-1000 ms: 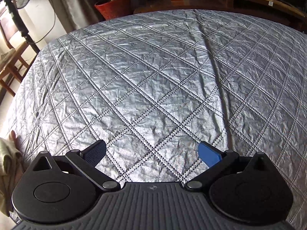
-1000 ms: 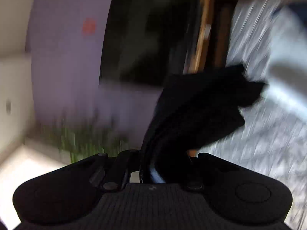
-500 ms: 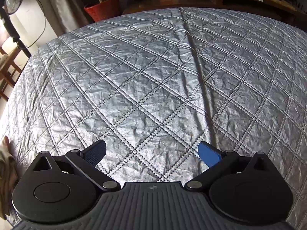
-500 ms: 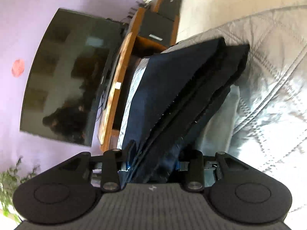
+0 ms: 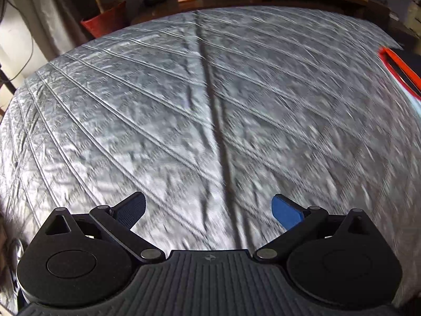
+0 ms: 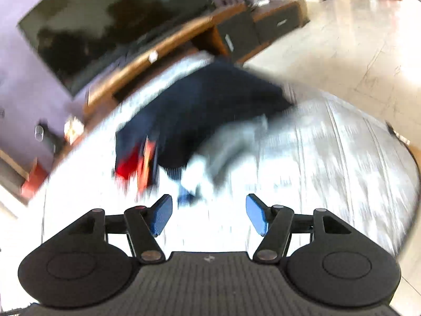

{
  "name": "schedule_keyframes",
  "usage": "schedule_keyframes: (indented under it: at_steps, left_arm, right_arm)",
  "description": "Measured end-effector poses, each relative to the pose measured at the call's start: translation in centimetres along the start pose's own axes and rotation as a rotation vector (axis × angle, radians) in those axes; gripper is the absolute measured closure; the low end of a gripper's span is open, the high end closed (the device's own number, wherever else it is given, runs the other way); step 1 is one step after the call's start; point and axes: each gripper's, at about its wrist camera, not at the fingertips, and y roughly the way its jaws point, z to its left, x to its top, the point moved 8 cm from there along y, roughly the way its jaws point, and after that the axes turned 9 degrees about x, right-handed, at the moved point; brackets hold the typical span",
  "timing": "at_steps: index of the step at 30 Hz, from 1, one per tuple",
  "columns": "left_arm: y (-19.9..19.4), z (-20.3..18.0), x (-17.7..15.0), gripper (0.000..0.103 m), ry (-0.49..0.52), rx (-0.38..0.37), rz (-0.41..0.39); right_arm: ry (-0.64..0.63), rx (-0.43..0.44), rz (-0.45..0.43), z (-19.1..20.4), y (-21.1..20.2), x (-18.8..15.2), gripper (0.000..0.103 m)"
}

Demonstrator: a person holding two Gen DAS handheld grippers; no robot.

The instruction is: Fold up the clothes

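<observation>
The dark navy garment (image 6: pixel 200 110) lies in a loose heap on the silver quilted bedspread (image 6: pixel 329 163), toward the far edge of the bed, below the long wooden shelf (image 6: pixel 168 44) and the dark television screen (image 6: pixel 110 18) on the purple wall. Its surface is blurred in the right wrist view; the bulk reads as one broad dark slab with uneven edges. At its near left side sits a red and orange piece (image 6: pixel 139 163), and at its near right a pale grey-white piece (image 6: pixel 218 152) spills toward the camera. Whether these belong to the same garment or are separate items cannot be told.

The right gripper (image 6: pixel 209 214) is clear of the garment, its blue pads (image 6: pixel 161 214) apart at a moderate width with only bedspread between them; its jaws have just been opening.

The left gripper (image 5: pixel 208 212) hangs over a bare stretch of bedspread (image 5: pixel 158 110), its blue pads (image 5: pixel 285 212) spread wide and holding nothing. A dark crease runs from far to near through that view. At the far right edge an orange-red strip (image 5: pixel 400 69) shows on the bed. Beyond the far left corner stands a red pot (image 5: pixel 105 22)
</observation>
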Motion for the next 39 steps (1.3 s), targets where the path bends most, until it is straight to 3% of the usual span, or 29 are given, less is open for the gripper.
schedule_keyframes:
  at_steps: [3, 5, 8, 11, 15, 23, 30, 39]
  left_arm:
    - [-2.5, -2.2, -3.1, 0.001, 0.060, -0.035, 0.003]
    - [-4.8, -3.6, -4.9, 0.001, 0.073, -0.081, -0.001]
    - [-8.7, -5.5, -7.4, 0.001, 0.063, -0.156, -0.019]
    - [-13.1, -7.3, -9.2, 0.000, 0.027, -0.240, -0.037]
    - [-17.8, -8.7, -11.1, 0.000, 0.021, -0.296, -0.048]
    - [-24.3, -8.2, -12.1, 0.000, 0.028, -0.266, -0.124]
    - [-27.2, -7.5, -12.8, 0.000, 0.037, -0.198, -0.162]
    - [-29.9, -7.2, -13.4, 0.000, 0.046, -0.190, -0.196]
  right_arm:
    - [-0.036, -0.081, -0.022, -0.5, -3.6, -2.0, 0.042]
    - [0.005, -0.070, -0.070, -0.7, -7.2, -3.1, 0.042]
    - [0.041, -0.074, -0.034, -1.5, -8.2, -4.3, 0.045]
    - [-0.010, -0.070, -0.018, -0.4, -10.0, -6.0, 0.044]
    - [-0.072, -0.059, -0.016, -0.2, -11.3, -8.6, 0.030]
    - [-0.125, -0.080, -0.122, -3.5, -15.6, -8.2, 0.031]
    - [-0.185, -0.060, -0.128, -3.0, -16.6, -7.9, 0.030]
    - [-0.207, -0.038, -0.127, -3.0, -16.5, -7.4, 0.027]
